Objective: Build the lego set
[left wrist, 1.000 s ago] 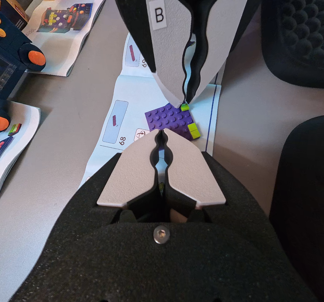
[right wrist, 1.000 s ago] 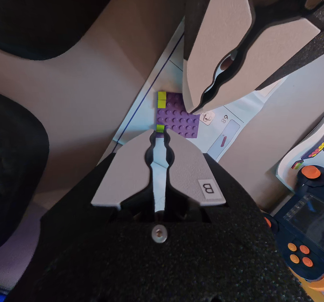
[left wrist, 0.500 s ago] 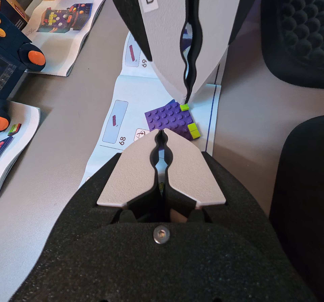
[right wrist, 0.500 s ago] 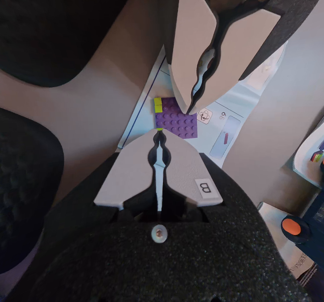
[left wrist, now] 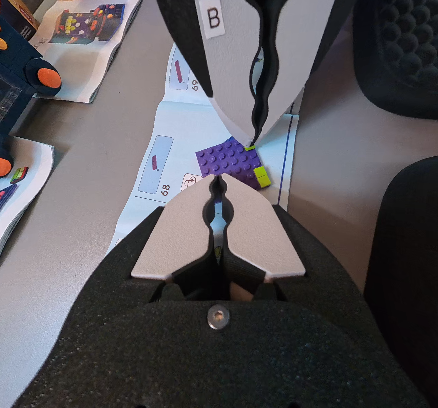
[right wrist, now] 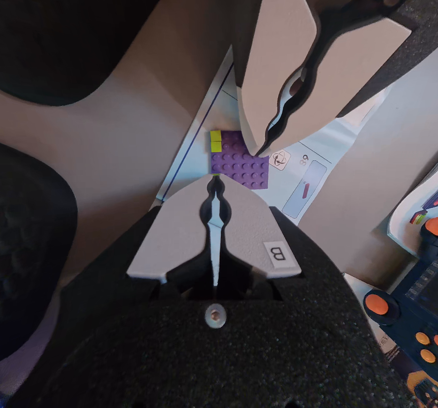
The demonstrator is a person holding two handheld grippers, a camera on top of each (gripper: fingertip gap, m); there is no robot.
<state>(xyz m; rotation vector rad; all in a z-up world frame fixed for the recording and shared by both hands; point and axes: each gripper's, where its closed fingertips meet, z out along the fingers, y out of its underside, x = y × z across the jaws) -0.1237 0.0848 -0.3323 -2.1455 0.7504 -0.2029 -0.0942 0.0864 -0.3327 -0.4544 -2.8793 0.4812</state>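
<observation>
A square purple studded Lego plate (left wrist: 229,162) lies flat on an open light-blue instruction sheet (left wrist: 189,124), which is spread on the grey surface (left wrist: 94,135). Two small lime-green tiles (left wrist: 262,176) sit side by side at one corner of the plate.

The left tongs (left wrist: 218,178) have their tips together at the near edge of the plate, as the left wrist view shows; they look closed, and I cannot tell whether they press the plate or only touch it. The right tongs (right wrist: 215,176) come from the opposite side. Their tips are closed on a small lime-green piece (right wrist: 215,174) that rests at the plate's corner, along the same edge as the two tiles but apart from them.

To the side, a dark blue Lego model with orange round buttons (left wrist: 35,76) stands near a second instruction booklet with a coloured picture (left wrist: 83,29). Black padded shapes (left wrist: 403,41) border the surface on the other side.
</observation>
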